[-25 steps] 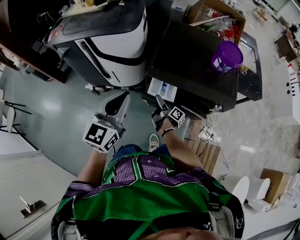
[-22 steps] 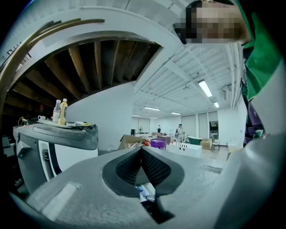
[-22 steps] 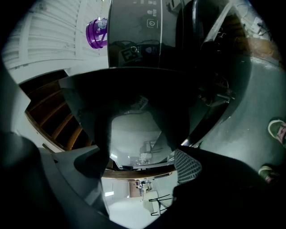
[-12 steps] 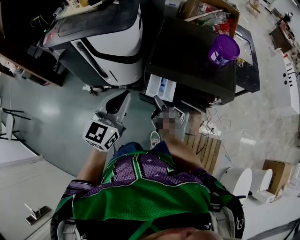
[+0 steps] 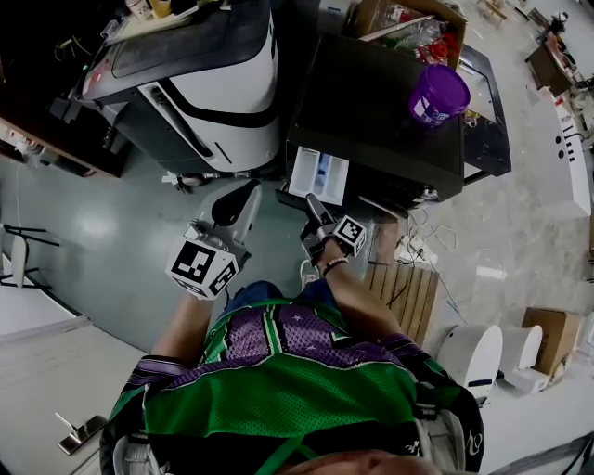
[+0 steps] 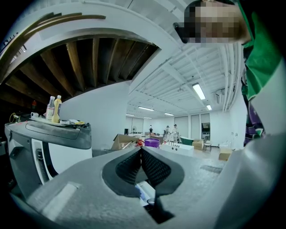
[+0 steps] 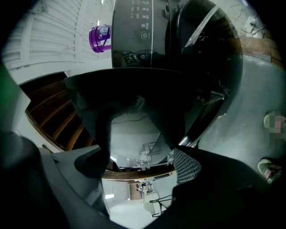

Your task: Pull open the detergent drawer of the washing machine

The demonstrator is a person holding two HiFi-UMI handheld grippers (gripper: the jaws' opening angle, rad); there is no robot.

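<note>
The black washing machine (image 5: 380, 102) stands ahead of me, and its white detergent drawer (image 5: 318, 174) sticks out of the front at the upper left corner. My right gripper (image 5: 311, 202) is at the drawer's outer end. In the right gripper view the dark drawer front (image 7: 134, 103) fills the gap between the two fingers of that gripper (image 7: 140, 163), which grip it from either side. My left gripper (image 5: 249, 193) hangs in the air left of the drawer, touching nothing. Its ribbed pads (image 6: 141, 150) are pressed together with nothing between them.
A purple cup (image 5: 437, 93) stands on top of the washing machine. A white and black appliance (image 5: 213, 83) stands to the left with bottles on it. A cardboard box (image 5: 408, 23) is behind the machine, and a wooden pallet (image 5: 408, 297) and cables lie on the floor at right.
The drawer shows slightly more of its white tray than a second ago, with the right gripper still at its front. The left gripper has stayed where it was.
</note>
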